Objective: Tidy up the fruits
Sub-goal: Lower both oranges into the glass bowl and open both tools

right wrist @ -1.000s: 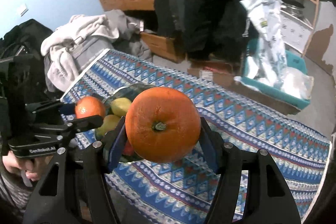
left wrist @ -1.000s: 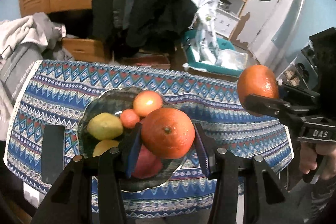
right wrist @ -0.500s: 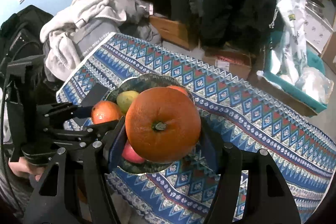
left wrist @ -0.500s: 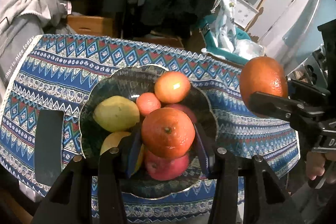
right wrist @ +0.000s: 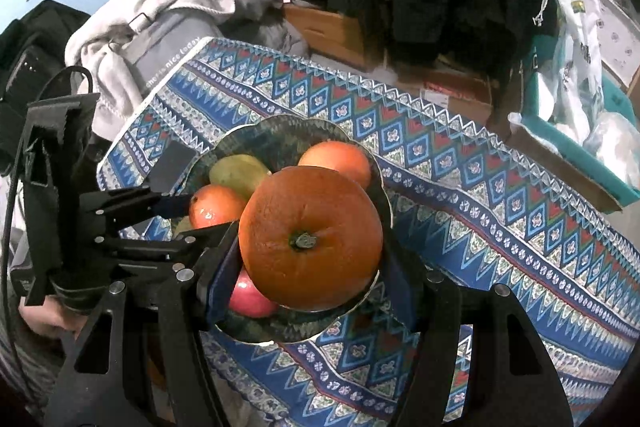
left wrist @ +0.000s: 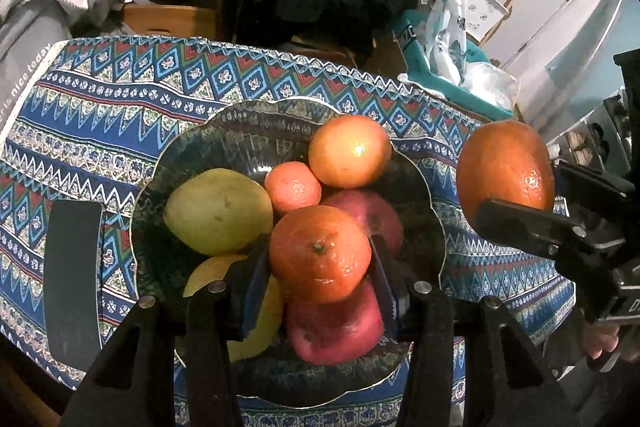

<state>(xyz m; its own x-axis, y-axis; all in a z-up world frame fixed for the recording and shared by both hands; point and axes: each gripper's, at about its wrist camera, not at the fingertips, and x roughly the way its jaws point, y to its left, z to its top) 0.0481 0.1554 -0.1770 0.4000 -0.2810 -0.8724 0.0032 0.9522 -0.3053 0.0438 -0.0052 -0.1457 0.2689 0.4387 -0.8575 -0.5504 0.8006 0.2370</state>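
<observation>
Here, the left gripper (left wrist: 319,259) is clenched on a small orange (left wrist: 320,253), held just over the dark glass fruit bowl (left wrist: 224,143). Under it in the bowl lie a red apple (left wrist: 332,331), a yellow fruit (left wrist: 208,273), a green mango (left wrist: 218,211), a small tangerine (left wrist: 293,187) and, at the far side, a pale orange (left wrist: 350,151). The right gripper (right wrist: 310,255) is grasping a big orange (right wrist: 310,237) over the near right rim of the bowl. The bowl stands on a blue patterned tablecloth (right wrist: 480,195), with a black phone (left wrist: 72,283) lying flat on its left.
</observation>
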